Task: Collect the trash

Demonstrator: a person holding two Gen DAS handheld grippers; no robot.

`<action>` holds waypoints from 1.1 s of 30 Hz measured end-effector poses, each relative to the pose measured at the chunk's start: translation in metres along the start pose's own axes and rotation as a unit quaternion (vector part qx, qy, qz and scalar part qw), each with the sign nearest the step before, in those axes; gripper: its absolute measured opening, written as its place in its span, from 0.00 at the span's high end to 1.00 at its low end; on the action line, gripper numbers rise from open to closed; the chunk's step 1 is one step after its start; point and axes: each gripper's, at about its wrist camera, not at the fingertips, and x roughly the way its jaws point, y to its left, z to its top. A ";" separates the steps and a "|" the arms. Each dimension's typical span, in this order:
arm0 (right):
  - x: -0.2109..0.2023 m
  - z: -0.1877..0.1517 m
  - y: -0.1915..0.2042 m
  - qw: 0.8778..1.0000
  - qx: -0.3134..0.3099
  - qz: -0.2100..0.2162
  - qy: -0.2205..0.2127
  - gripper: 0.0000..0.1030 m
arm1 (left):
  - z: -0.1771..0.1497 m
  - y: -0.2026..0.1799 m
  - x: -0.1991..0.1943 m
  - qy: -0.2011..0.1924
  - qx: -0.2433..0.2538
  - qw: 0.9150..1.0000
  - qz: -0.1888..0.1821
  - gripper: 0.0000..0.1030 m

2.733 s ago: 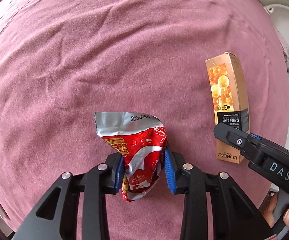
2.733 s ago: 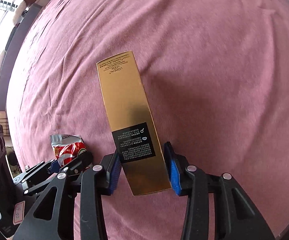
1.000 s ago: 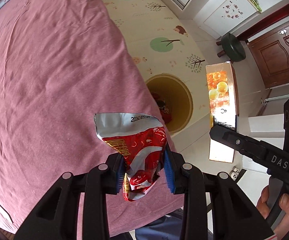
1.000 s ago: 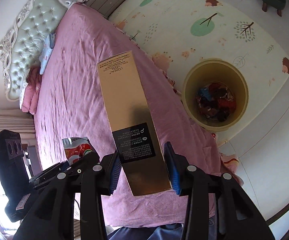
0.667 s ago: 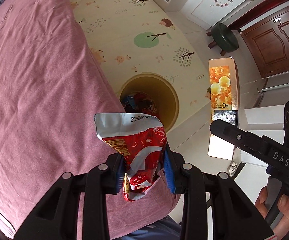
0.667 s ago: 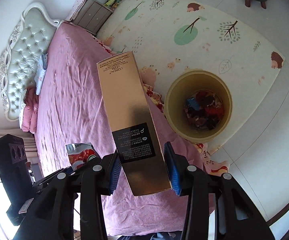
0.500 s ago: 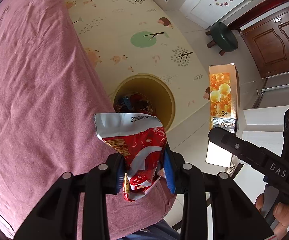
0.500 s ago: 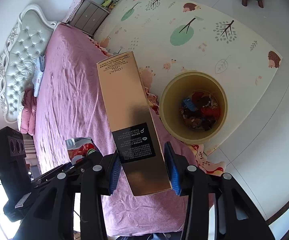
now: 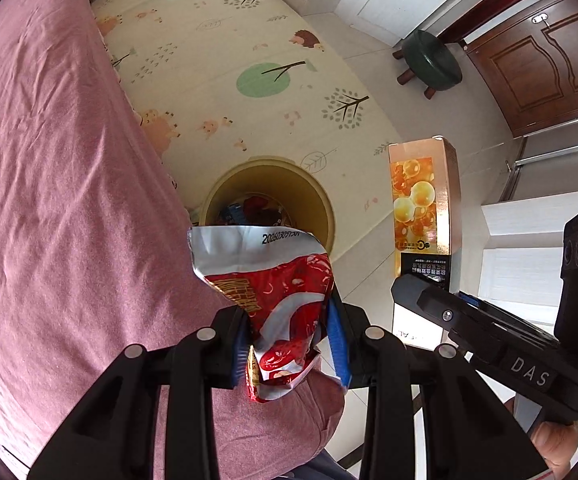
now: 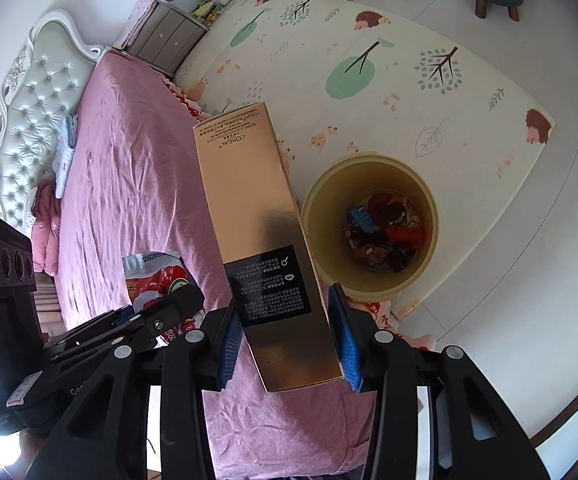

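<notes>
A bed (image 10: 129, 184) with a pink sheet fills the left of both views; to its right lies a play mat (image 10: 389, 80) printed with trees and hedgehogs, and on the mat, just beside the bed's edge, stands a round yellow trash bin (image 10: 369, 172) already holding some crumpled litter.

The right gripper (image 10: 287, 342) has its jaws clenched on the near end of a long gold L'Oréal carton (image 10: 249, 200), which is held in the air to the left of the bin mouth, mostly above the bed. The left gripper (image 9: 289, 344) has its jaws clenched on a red and silver snack wrapper (image 9: 273, 284), held up over the bed's edge with the bin just beyond it.

The step in hand looks like carrying both pieces to the bin. To do it well, bring each piece squarely above the opening before letting go. The carton wants tipping end-down so it does not catch the rim. The wrapper is light and may drift, so lower it close first.
</notes>
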 end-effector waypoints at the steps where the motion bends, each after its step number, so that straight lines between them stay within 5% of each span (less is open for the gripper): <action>1: -0.002 0.002 0.000 1.000 -0.004 -0.003 -0.002 0.61 | 0.003 -0.001 0.000 0.000 0.004 1.000 -0.001 0.67; 4: -0.006 0.010 -0.003 1.000 -0.002 -0.004 -0.009 0.54 | 0.009 -0.004 0.001 0.004 0.008 1.000 -0.006 0.59; 6: -0.011 0.013 -0.005 1.000 -0.002 -0.012 -0.021 0.49 | 0.012 -0.004 0.000 0.004 0.004 1.000 -0.004 0.36; 8: -0.013 0.017 -0.008 1.000 0.005 -0.009 -0.024 0.49 | 0.013 -0.003 -0.002 -0.003 0.002 1.000 0.001 0.31; 33: -0.009 -0.010 0.042 0.999 -0.042 -0.012 0.009 0.49 | -0.027 0.054 -0.039 -0.023 -0.060 0.998 -0.006 0.29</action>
